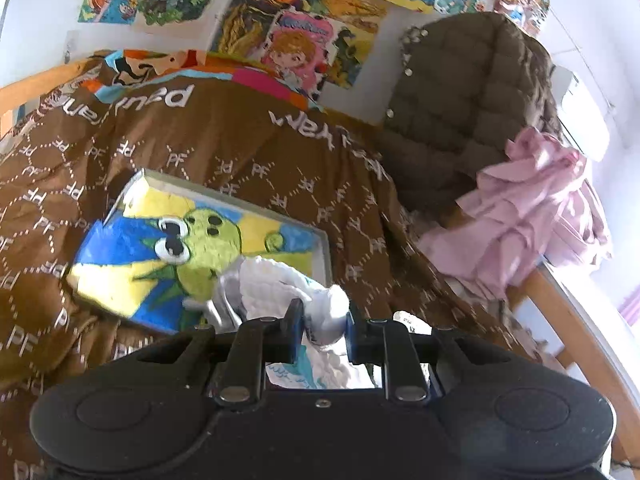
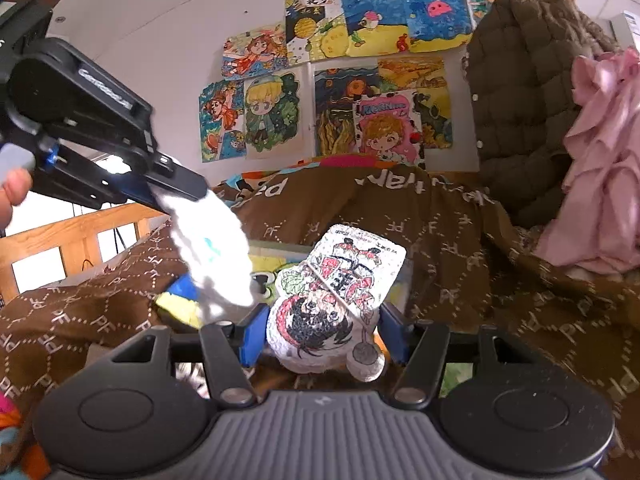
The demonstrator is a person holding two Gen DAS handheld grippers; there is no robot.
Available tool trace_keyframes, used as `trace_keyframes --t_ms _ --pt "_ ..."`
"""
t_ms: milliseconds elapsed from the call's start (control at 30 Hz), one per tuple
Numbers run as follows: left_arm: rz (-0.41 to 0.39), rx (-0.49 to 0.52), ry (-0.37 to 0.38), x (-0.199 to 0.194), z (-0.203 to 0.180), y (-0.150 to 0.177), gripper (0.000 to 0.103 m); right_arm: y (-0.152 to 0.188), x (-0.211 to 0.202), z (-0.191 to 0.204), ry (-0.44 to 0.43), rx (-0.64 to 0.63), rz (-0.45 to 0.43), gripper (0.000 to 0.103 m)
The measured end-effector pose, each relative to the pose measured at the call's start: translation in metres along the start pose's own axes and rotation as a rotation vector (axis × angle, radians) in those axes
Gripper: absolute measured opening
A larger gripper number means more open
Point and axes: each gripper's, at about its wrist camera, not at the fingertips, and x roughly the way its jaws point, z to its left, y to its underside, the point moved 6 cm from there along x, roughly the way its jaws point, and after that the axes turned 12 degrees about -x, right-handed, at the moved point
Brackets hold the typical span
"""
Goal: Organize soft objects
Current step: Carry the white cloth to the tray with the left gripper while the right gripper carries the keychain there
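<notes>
A bedroom in a home — most likely a child's. A bed with a wooden frame (image 2: 76,236) is covered by a brown quilt (image 1: 224,160) printed with white letters. The white wall (image 2: 168,20) behind it carries a cluster of hand-coloured cartoon drawings (image 2: 360,64). A brown padded jacket (image 1: 468,96) and a pink garment (image 1: 532,208) hang at the bed's end — everyday clothes, not stored away.

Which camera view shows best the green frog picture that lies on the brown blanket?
The left wrist view: there the frog picture shows nearly whole, only its lower right corner covered by the white soft thing in the left gripper. In the right wrist view only small blue and yellow bits show.
</notes>
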Motion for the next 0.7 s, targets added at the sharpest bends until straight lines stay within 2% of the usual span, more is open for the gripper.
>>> trace_keyframes --t_ms 233,400,467,700 --pt "-0.072 0.052 0.006 0.057 0.014 -0.028 0.022 -0.005 0.071 -0.008 -0.004 0.004 -0.003 0.063" --pt "-0.092 0.088 0.022 0.097 0.021 -0.036 0.022 -0.001 0.113 -0.024 -0.015 0.041 0.019 0.063" --pt "-0.091 0.092 0.020 0.113 0.025 -0.037 0.022 0.002 0.120 -0.029 -0.014 0.051 0.009 0.063" --pt "-0.081 0.059 -0.021 0.153 0.049 -0.028 0.022 0.013 0.142 -0.033 -0.049 0.041 0.062 0.063"
